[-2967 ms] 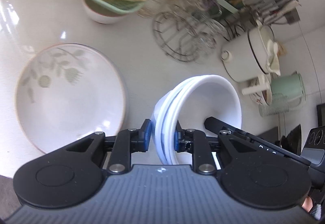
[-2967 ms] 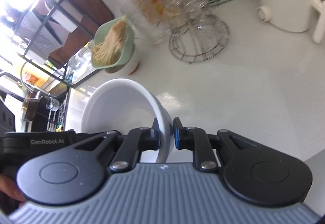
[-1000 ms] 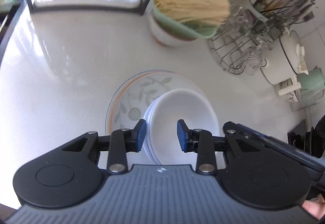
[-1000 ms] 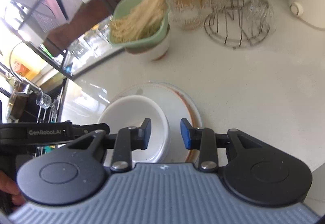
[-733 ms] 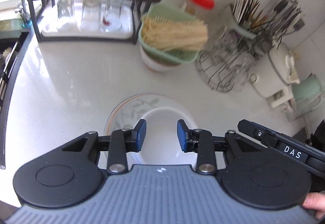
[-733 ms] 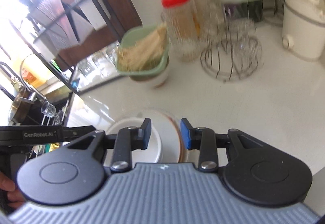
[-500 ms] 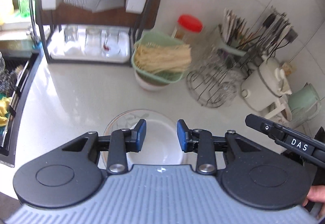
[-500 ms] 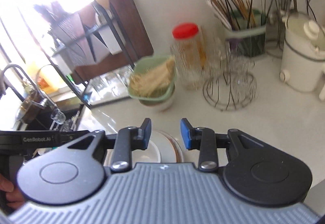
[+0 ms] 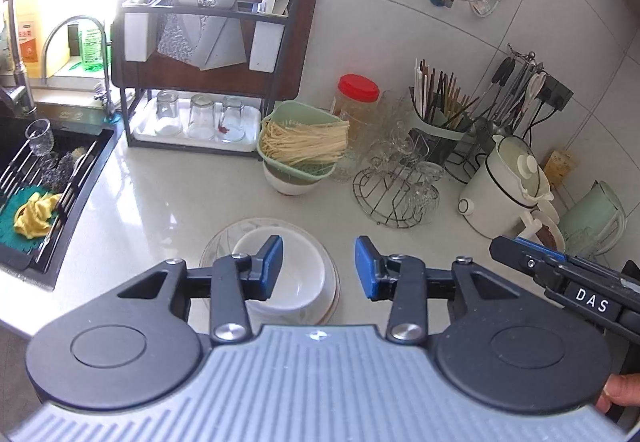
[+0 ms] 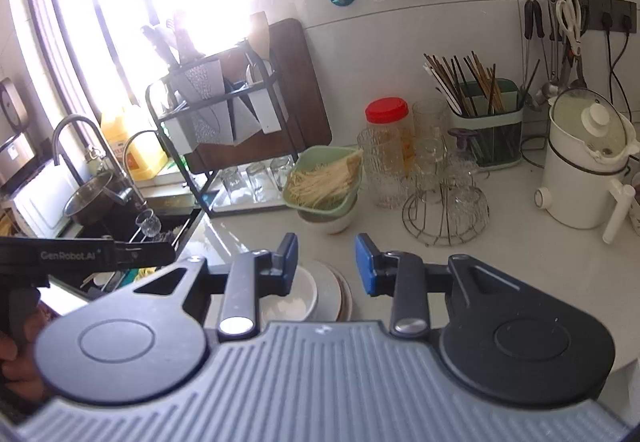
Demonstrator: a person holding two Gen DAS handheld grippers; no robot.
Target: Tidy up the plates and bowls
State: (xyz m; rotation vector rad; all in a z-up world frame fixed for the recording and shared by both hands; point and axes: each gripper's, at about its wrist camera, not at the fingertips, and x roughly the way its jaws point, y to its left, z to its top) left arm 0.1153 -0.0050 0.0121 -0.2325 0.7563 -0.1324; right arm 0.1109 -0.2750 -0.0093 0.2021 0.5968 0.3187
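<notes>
- Left wrist view: the left gripper hangs above the pale counter with its jaws parted and nothing between the blue pads; they have just been opening further.
- Under and just behind the left pad, at about 9 o'clock from the gap, sits the stack of white bowls, nested upright on the leaf-patterned plate, whose rim shows around them.
- At 12 o'clock from the bowls, farther back, a green strainer of noodles rests on a white bowl; a red-lidded jar stands at its 1 o'clock.
- At 2 o'clock from the plate are a wire rack of glasses and a white kettle; the right gripper's arm, lettered DAS, enters at 3 o'clock.
- At 9 to 10 o'clock lies the dark sink with a yellow cloth.
- Right wrist view: the right gripper is likewise held above the counter, jaws moderately apart and empty.
- The white bowls on the plate show low in the gap, toward 7 o'clock from the fingertips, partly hidden by the gripper body.
- The strainer of noodles is at 12 o'clock, the jar and a green chopstick holder toward 1 o'clock, the kettle at 2 o'clock.
- The other gripper's arm and a hand sit at 8 to 9 o'clock.
</notes>
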